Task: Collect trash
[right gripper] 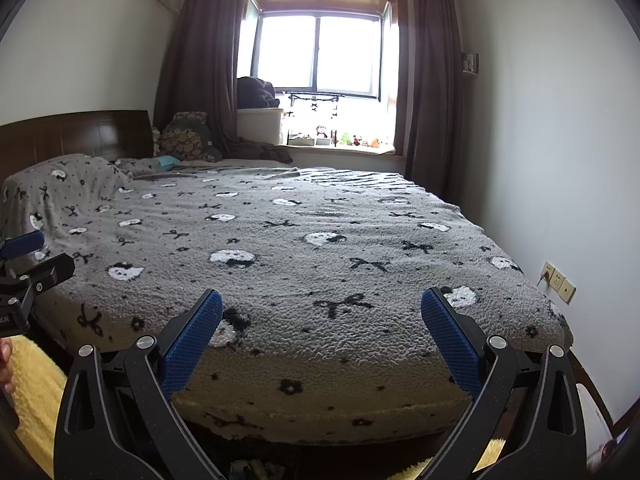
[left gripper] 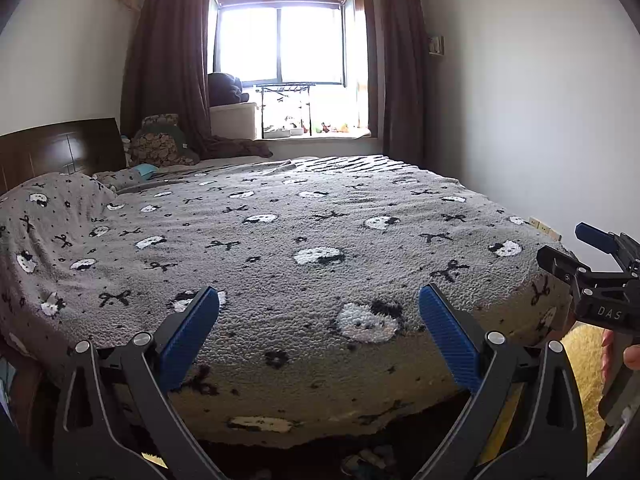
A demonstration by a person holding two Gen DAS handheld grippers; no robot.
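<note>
The left gripper (left gripper: 319,308) and the right gripper (right gripper: 321,312) were both spread wide, holding nothing, at the foot of the bed (left gripper: 304,240). No trash could be made out; small things under the bed's edge were too dim to tell. Beyond, a white bin (right gripper: 258,124) bore dark clothes (right gripper: 256,92) by the window (right gripper: 318,54).

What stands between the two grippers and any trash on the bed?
No trash can be identified on the bed cover, so no path can be judged. Both the left gripper and the right gripper are open and hold nothing, above the bed's near edge.
</note>
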